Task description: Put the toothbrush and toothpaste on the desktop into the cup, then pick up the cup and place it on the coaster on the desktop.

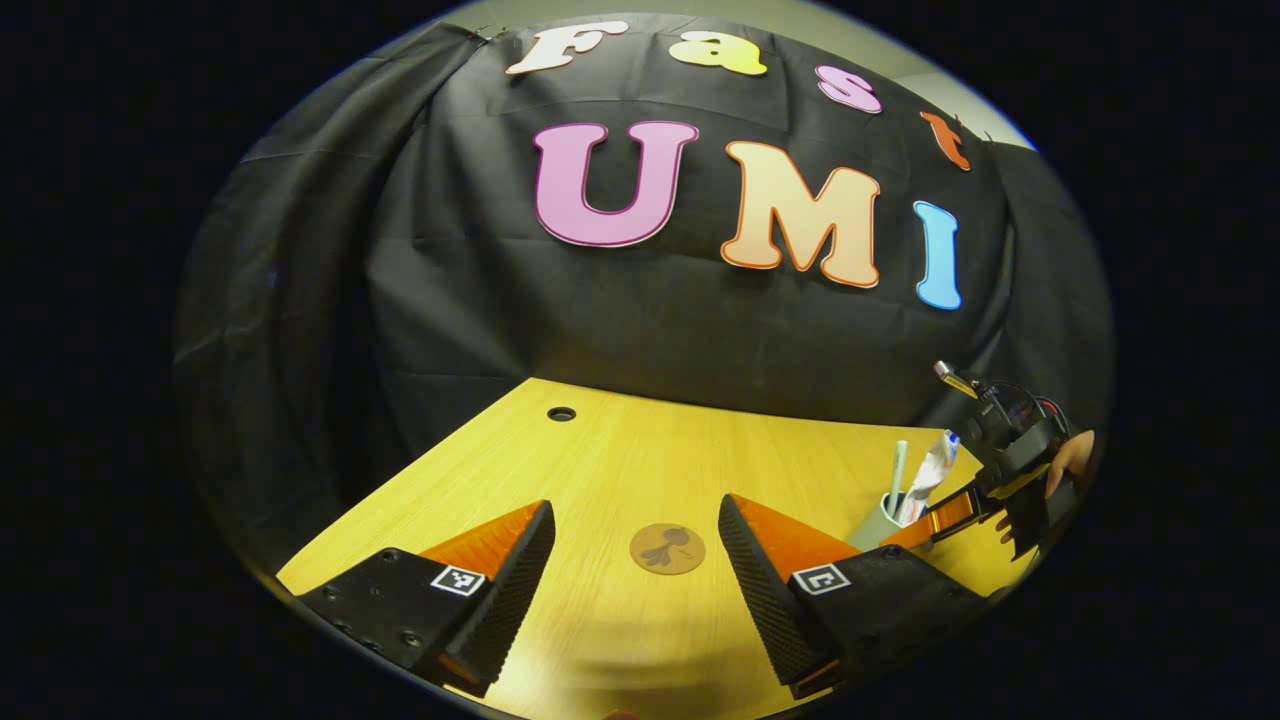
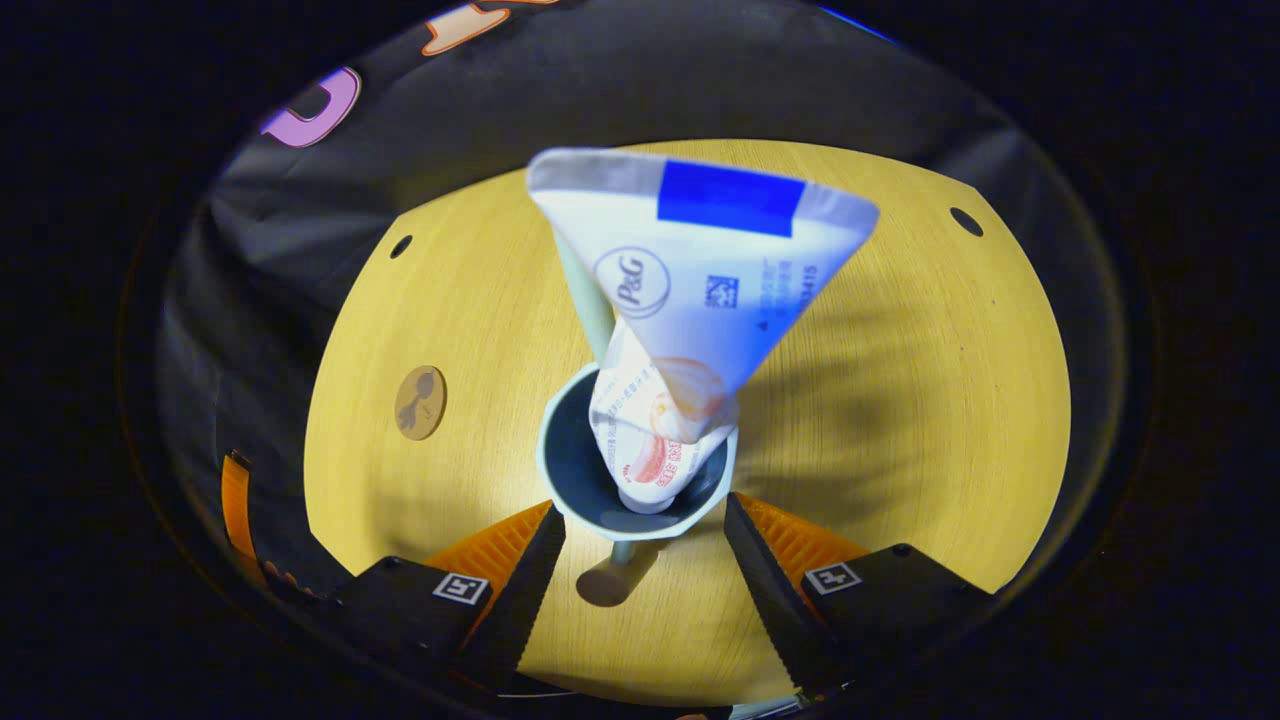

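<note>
Toothpaste (image 2: 690, 330) fills the middle of the right gripper view, standing cap-down in the cup (image 2: 570, 480) with its flat crimped end leaning up toward the camera. Behind the tube, the pale handle of the toothbrush (image 2: 585, 300) rises out of the same cup along its far side. The cup stands upright on the wooden desktop (image 2: 900, 400), its rim just ahead of the right gripper (image 2: 645, 555), whose fingers are spread wide on either side of the cup's near edge without touching it or the tube. On the desktop well to the left of the cup lies the round brown coaster (image 2: 420, 402), flat and bare.

In the left gripper view the same cup (image 1: 873, 525) appears off to the right near the desk's edge, partly hidden behind the near finger, with the toothbrush (image 1: 897, 465) upright and the toothpaste (image 1: 930, 475) leaning beside it. The right gripper (image 1: 950, 515), held by a hand (image 1: 1065, 465), sits just beside the cup on its right; whether it touches the cup cannot be told from here. The coaster (image 1: 667, 548) lies left of the cup, framed between the fingers of the left gripper (image 1: 636, 545), which are parted wide and hold nothing, above the desktop (image 1: 620, 450).
</note>
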